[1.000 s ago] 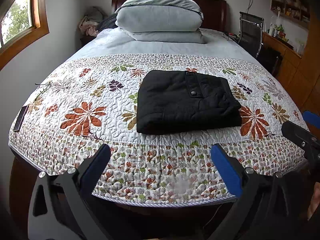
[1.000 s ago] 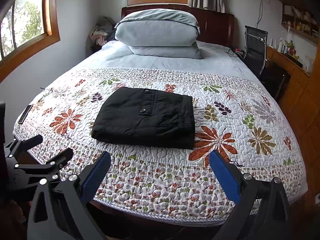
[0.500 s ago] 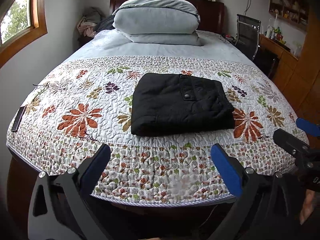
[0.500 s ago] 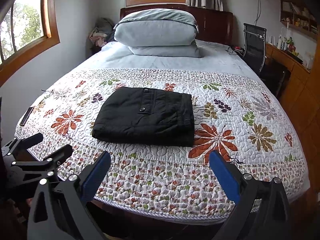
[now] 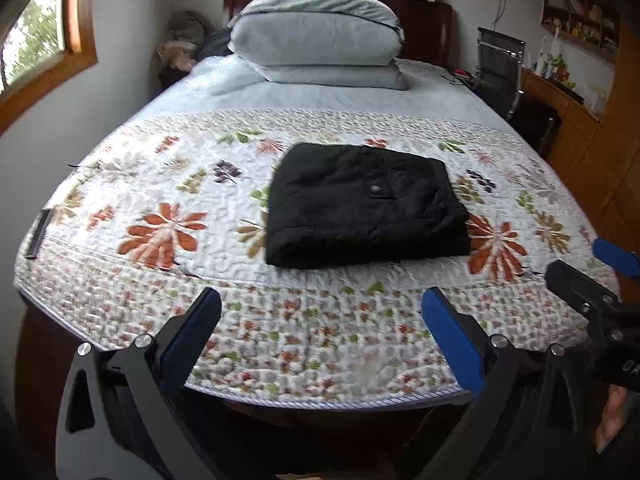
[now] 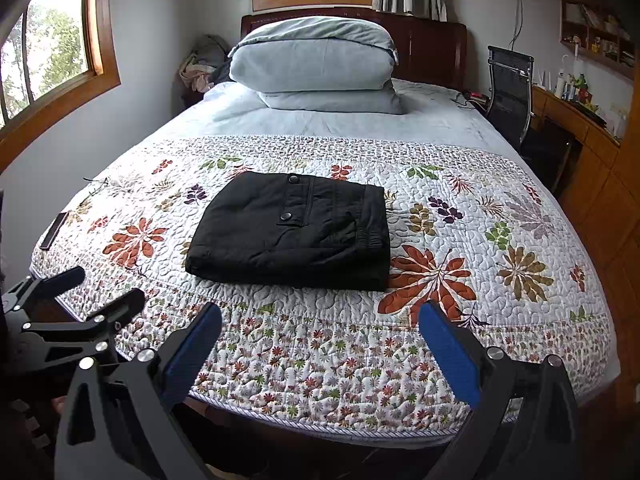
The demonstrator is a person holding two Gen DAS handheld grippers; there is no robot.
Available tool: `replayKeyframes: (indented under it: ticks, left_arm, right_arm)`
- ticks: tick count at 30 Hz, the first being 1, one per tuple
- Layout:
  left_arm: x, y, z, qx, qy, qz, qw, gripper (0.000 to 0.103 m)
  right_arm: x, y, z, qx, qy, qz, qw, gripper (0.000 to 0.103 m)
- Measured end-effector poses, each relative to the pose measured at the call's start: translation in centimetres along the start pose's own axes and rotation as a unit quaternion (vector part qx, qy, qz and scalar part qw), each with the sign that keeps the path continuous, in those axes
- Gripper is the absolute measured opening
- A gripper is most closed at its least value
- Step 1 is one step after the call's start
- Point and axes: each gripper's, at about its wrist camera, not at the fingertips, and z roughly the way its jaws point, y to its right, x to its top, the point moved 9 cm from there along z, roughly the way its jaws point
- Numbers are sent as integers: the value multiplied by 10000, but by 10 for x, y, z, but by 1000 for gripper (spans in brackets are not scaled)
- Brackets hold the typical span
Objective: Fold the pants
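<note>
Pants [image 5: 366, 204] folded, well inside quilt [image 5: 160, 184] edges

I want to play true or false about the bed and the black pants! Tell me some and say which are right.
1. The pants lie folded on the quilt. True.
2. The left gripper holds the pants. False: it is open, holding nothing.
3. The pillows are stacked. True.
4. The right gripper is shut. False: it is open.
5. The pants are red. False: black.
</note>
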Motion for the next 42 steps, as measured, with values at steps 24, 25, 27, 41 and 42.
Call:
replayKeyframes:
  ticks: [24, 25, 27, 41, 42]
  left_arm:
    - [-2, 5, 0, -65, -39, 66, 9999, 100]
    - [-2, 5, 0, -72, -40, 53, 10000, 100]
    - [-2, 5, 0, -67, -42, 62, 9999, 100]
    - [-2, 5, -2, -39, -51, 103, 9999, 100]
    - [-2, 5, -3, -38, -45, 103, 9999, 100]
  right_arm:
    - [0, 0, -2, -36, -5, 5, 10000, 99]
    - [-1, 0, -2, -36, -4, 1, 10000, 99]
    - [0, 1, -2, -40, 3, 11, 10000, 99]
    - [-2, 11, 2, -122, 11, 90, 9999, 99]
    - [-3, 11, 2, -128, 0, 85, 9999, 99]
